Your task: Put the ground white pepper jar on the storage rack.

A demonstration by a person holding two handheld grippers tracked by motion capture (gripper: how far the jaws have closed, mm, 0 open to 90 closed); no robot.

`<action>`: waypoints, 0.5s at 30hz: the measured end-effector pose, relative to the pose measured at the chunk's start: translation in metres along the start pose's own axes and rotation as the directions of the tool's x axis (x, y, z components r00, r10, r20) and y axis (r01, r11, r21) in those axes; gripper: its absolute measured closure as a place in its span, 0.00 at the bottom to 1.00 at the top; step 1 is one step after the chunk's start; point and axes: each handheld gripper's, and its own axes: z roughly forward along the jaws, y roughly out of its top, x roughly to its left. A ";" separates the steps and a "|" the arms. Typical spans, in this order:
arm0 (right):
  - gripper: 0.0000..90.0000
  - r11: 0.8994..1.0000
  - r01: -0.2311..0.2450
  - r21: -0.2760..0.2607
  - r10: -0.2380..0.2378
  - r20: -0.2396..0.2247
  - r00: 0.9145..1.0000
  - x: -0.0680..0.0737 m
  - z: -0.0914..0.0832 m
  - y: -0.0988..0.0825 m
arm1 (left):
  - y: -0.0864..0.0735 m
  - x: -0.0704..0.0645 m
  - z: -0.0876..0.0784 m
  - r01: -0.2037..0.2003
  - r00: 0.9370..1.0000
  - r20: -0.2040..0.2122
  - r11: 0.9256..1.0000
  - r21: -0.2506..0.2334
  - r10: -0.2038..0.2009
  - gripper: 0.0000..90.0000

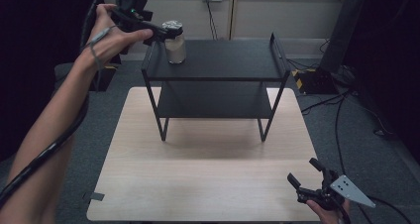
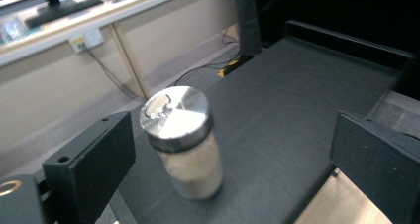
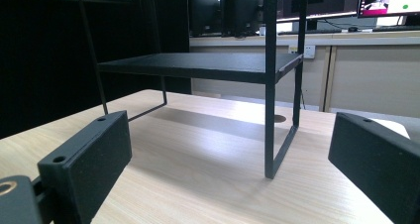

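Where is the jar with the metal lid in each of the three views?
High view: the jar stands upper left of centre, on the top shelf's left end.
Left gripper view: lower centre, on the shelf between the open jaws, untouched.
Right gripper view: not in it.
Shared landmark: the black shelf rack.

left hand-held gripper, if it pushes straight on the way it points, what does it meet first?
Most likely the jar: it stands on the top shelf between the open jaws of the left hand-held gripper, nearer one jaw. Past it the shelf looks bare up to its raised rim, though depth is hard to judge.
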 end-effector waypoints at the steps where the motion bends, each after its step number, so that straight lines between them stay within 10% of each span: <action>1: 0.03 1.000 0.001 0.001 -0.001 -0.001 1.000 0.000 0.000 0.000 | -0.006 0.003 -0.013 0.006 0.999 0.034 1.000 -0.001 -0.006 0.04; 15: 0.03 1.000 0.005 0.010 -0.005 -0.007 1.000 0.003 0.003 0.001 | -0.078 -0.013 -0.064 -0.045 0.996 0.083 0.998 0.042 0.041 0.04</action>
